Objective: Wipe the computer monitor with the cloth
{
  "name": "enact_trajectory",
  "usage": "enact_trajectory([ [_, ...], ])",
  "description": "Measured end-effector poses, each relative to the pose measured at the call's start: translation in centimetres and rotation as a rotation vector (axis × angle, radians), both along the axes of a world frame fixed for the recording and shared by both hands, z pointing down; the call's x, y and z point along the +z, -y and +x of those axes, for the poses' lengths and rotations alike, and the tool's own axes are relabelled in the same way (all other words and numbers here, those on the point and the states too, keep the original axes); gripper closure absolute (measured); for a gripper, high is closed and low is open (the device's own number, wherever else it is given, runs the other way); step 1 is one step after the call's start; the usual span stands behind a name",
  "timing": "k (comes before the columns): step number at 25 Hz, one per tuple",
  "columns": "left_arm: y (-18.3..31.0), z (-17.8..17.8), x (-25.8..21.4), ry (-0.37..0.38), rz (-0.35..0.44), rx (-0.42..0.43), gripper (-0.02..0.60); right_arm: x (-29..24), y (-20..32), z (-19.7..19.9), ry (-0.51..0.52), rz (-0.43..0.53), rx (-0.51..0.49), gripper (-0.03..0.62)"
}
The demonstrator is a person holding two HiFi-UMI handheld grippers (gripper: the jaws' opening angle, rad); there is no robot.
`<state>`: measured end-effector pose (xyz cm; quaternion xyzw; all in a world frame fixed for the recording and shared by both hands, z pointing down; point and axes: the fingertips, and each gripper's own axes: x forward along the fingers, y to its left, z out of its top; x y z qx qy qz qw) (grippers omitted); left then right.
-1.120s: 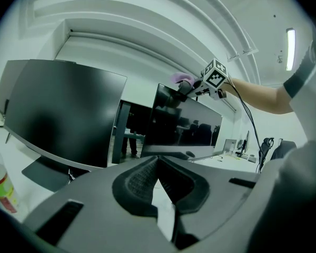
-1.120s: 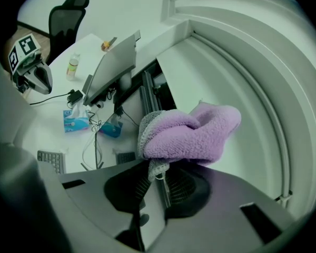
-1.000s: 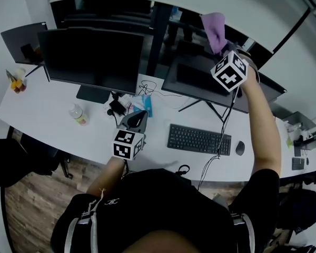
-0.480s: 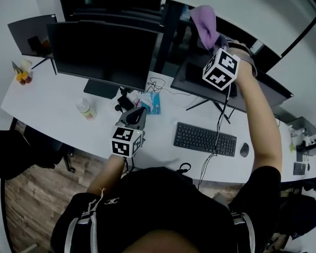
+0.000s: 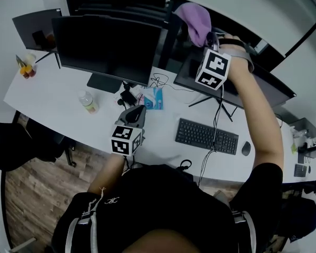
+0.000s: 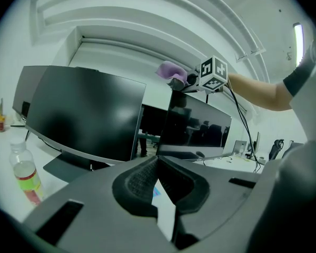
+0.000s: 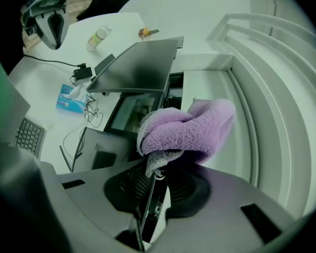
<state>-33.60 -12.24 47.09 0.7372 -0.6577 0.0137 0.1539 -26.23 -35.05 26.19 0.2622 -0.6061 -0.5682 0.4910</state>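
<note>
In the right gripper view, the right gripper (image 7: 157, 172) pinches the cloth (image 7: 187, 130).

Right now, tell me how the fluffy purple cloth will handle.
Probably floppy: the fluffy purple cloth bunches in soft folds above the shut right gripper. Likely light, and its terry pile should grip rather than slip.

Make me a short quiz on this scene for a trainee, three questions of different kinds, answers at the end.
1. Multiple choice: the purple cloth is held by A, the left gripper; B, the right gripper; C, neither.
2. True or false: the keyboard lies on the floor.
3. Fill in: the cloth is raised by the top edge of the right-hand ____.

Key: 1 B. 2 False, it lies on the desk. 3 monitor.
</note>
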Motion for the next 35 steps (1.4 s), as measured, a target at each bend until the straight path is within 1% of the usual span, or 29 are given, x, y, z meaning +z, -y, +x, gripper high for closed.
enact_trajectory([
  [3,-0.7,-0.1,0.1,0.0,-0.001,-0.018,0.569,0.2,-0.5,-0.9,-0.069,0.073,-0.033,0.503],
  [7,-1.6,-0.7,0.2,-0.001,-0.005,-0.047,0.569,1.7,-1.4,-2.1,-0.184,0.124,-0.073,0.504],
  [10,-2.4,-1.1,0.4,-0.004,-0.005,-0.067,0.569,2.9,-1.4,-2.9,-0.269,0.22,-0.077,0.507],
  [12,-2.8,-1.3,0.4,-0.007,-0.005,-0.078,0.569,3.6,-1.1,-3.3,-0.29,0.262,-0.07,0.507],
  [16,-3.4,-1.8,0.7,-0.011,-0.012,-0.091,0.569,4.2,-0.2,-3.2,-0.308,0.32,-0.013,0.51],
  [23,-3.8,-2.2,1.2,-0.026,-0.018,-0.099,0.569,5.2,0.6,-3.5,-0.322,0.375,0.04,0.511],
  [25,-3.8,-2.2,1.2,-0.028,-0.017,-0.098,0.569,5.4,0.6,-3.4,-0.353,0.406,0.056,0.511],
  [28,-3.8,-2.3,1.5,-0.033,-0.02,-0.098,0.569,6.6,0.6,-3.5,-0.401,0.403,0.071,0.513],
  [31,-3.7,-2.4,1.9,-0.039,-0.023,-0.098,0.569,7.0,1.0,-3.7,-0.437,0.466,0.076,0.514],
  [32,-3.7,-2.5,2.0,-0.042,-0.023,-0.099,0.569,7.1,1.0,-3.7,-0.443,0.475,0.08,0.516],
  [35,-3.7,-2.9,2.3,-0.049,-0.026,-0.104,0.569,8.5,0.6,-3.5,-0.486,0.454,0.087,0.516],
])
